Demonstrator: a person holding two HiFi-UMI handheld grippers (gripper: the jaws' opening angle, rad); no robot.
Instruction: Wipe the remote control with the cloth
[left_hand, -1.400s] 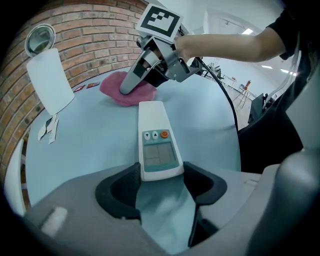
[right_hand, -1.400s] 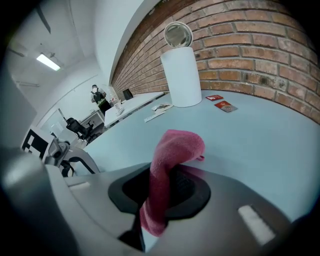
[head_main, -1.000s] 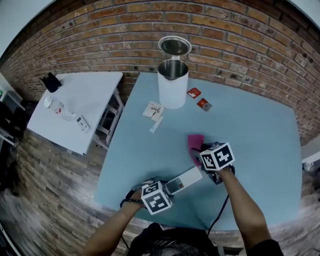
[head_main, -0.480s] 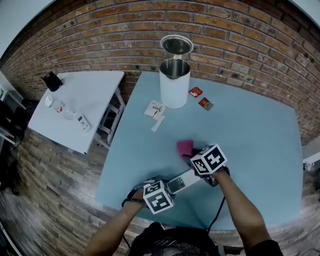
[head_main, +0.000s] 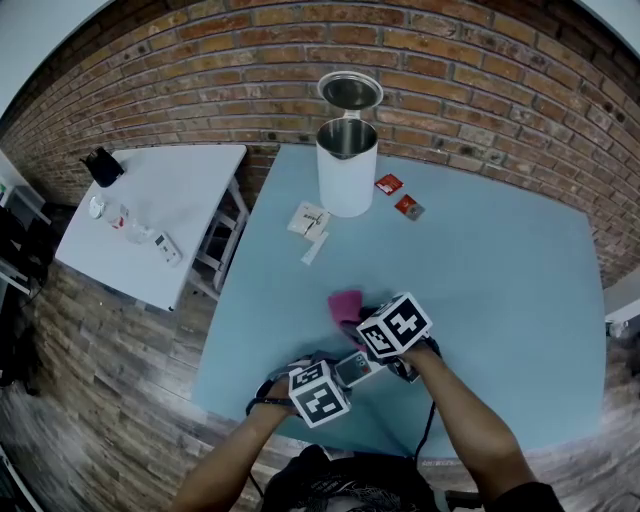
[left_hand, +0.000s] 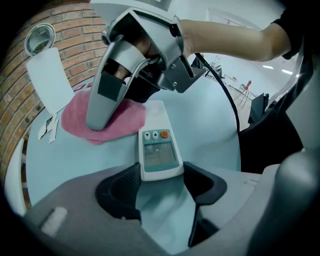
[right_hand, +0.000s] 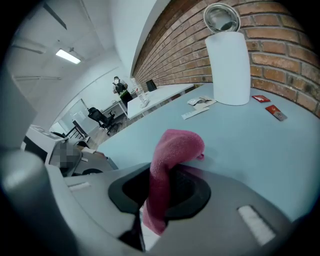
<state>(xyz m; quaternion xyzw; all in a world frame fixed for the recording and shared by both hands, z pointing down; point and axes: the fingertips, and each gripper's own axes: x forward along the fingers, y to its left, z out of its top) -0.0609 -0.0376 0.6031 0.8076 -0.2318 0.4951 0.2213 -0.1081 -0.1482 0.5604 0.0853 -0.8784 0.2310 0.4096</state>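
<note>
Remote control (head_main: 357, 368) lies near the 6 o'clock edge of the tabletop (head_main: 500, 280) in the head view, with its near end at the left gripper (head_main: 335, 378). The pink cloth (head_main: 345, 303) sits at its 11 o'clock, under the right gripper (head_main: 372, 322).

In the left gripper view, the jaws stand wide, closed on the remote control's near end, display up. The cloth lies just beside its far end at 10 o'clock, with the right gripper pressing on it.

In the right gripper view, the jaws pinch the cloth, which folds over onto the tabletop. A white can (right_hand: 227, 67) stands at 1 o'clock.
</note>
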